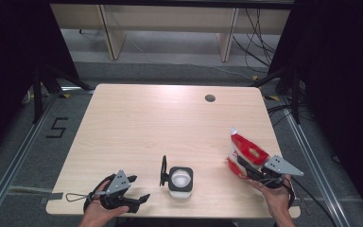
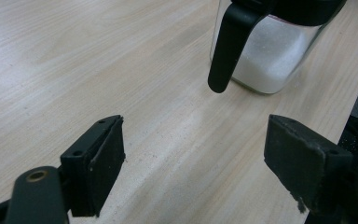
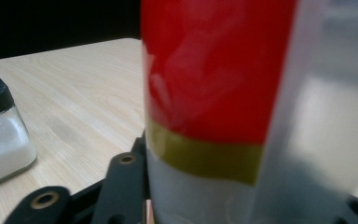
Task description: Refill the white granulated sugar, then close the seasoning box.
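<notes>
Your right gripper [image 1: 254, 171] clamps the red-and-white pouch [image 1: 244, 154] at lower right; the open jar [image 1: 180, 179] sits lower centre, nearer your wide-open, empty left gripper [image 1: 139, 189].

Open tabletop [image 1: 170, 118] across far and middle. Near edge blocked centrally by glass jar [image 1: 181, 181], at right by red-and-white pouch [image 1: 244, 153].

Light wood-grain table [image 1: 137, 123] with rounded corners and a round cable hole [image 1: 210, 98] near its far edge. Grey floor [image 1: 170, 71] marked "5" [image 1: 57, 127] at left; cables [image 1: 257, 42] trailed at right. Black curtains [image 1: 9, 56] flanked both sides; pale wooden furniture legs [image 1: 115, 38] stood beyond.
</notes>
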`<state>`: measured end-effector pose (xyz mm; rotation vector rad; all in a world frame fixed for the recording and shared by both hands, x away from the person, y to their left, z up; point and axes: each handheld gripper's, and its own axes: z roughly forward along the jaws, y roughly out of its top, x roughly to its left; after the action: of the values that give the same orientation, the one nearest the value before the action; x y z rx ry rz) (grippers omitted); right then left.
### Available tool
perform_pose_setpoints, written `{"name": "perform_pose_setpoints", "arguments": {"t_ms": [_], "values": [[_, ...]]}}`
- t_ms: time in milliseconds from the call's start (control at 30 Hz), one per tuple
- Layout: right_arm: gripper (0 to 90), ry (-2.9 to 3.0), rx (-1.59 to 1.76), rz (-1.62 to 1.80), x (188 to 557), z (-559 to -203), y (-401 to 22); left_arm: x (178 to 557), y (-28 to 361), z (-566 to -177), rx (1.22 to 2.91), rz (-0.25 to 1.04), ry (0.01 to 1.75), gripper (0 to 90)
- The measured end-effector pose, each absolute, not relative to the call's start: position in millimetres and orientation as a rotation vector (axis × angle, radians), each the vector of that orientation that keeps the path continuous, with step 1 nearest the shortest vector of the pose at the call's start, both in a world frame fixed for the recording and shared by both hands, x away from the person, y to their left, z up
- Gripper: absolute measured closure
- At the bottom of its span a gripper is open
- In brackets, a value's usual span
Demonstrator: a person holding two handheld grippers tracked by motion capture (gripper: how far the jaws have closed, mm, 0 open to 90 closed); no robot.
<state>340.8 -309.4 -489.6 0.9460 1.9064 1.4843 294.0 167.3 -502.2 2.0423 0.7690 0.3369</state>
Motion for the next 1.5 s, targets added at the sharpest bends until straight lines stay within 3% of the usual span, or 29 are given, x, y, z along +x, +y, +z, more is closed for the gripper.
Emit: {"name": "perform_pose_setpoints", "arguments": {"t_ms": [33,200,333,733,1133,1167,1233,1367,1400,1500], "values": [[57.6,1.906,0.946,1.484,341,-490,-309,294,167,-502,2.041,0.343,0.768,19.6],[37.7,1.879,1.042,1.501,329,-484,-315,293,167,-502,2.038,0.336,0.788,19.6],[32.6,1.859,1.091,1.479,320,-483,-318,294,168,-501,2.055,0.348,0.765,19.6],[30.5,1.869,1.180,1.381,280,-477,-324,293,168,-500,2.045,0.350,0.767,19.6],[31.2,1.942,1.161,1.323,263,-479,-315,290,165,-491,2.025,0.337,0.753,19.6],[31.3,1.938,1.164,1.325,261,-479,-313,289,165,-489,2.011,0.325,0.759,20.5],[31.3,1.957,1.156,1.319,259,-480,-311,290,165,-485,2.006,0.339,0.741,34.1],[31.3,1.992,1.140,1.303,256,-480,-305,294,161,-475,1.987,0.358,0.721,42.2],[31.3,2.005,1.114,1.299,256,-480,-303,295,160,-470,1.985,0.368,0.724,50.9],[31.6,2.014,1.147,1.289,254,-480,-301,296,159,-467,1.990,0.378,0.699,60.4]]}}
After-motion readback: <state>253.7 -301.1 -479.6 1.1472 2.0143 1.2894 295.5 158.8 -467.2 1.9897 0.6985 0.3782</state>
